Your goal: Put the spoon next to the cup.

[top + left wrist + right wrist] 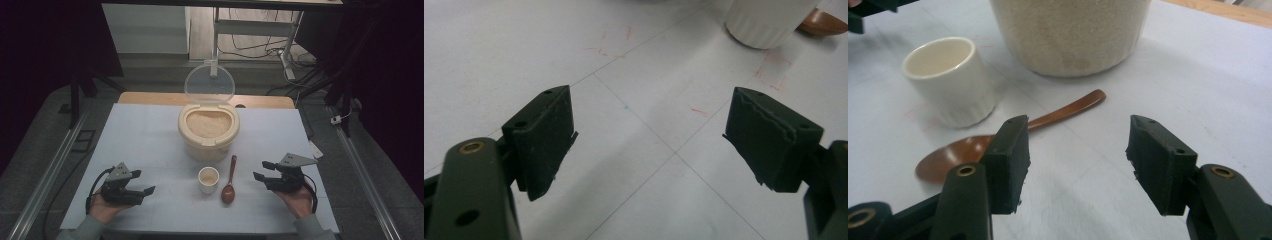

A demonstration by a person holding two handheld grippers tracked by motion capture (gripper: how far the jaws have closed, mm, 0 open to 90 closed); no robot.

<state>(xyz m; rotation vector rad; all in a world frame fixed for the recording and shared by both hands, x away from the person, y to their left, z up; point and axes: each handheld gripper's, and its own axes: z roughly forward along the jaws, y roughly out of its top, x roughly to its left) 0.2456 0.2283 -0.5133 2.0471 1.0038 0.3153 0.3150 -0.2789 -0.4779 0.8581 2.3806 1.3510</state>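
- We see the brown spoon (229, 186) flat on the white tabletop (150, 140), just right of the small cup (208, 179), w/ the open rice tub (208, 131) behind.
- Left gripper (142, 185): fingers wide, holding nothing.
- Right gripper (262, 170): fingers apart, nothing between, near the spoon.
- Red pen marks on the tabletop; no legible text.

The cup (208, 179) stands left of the spoon (230, 182), before the rice container (208, 131).

A: Spoon (229, 183) status?
B: Brown wooden one, flat on the white worktop (150, 140), bowl up and toward the person, handle toward the rice container (208, 131).
A: Cup (208, 180)?
B: Small white ribbed cup, upright, just left of the spoon, in front of the container. Some pale fill inside.
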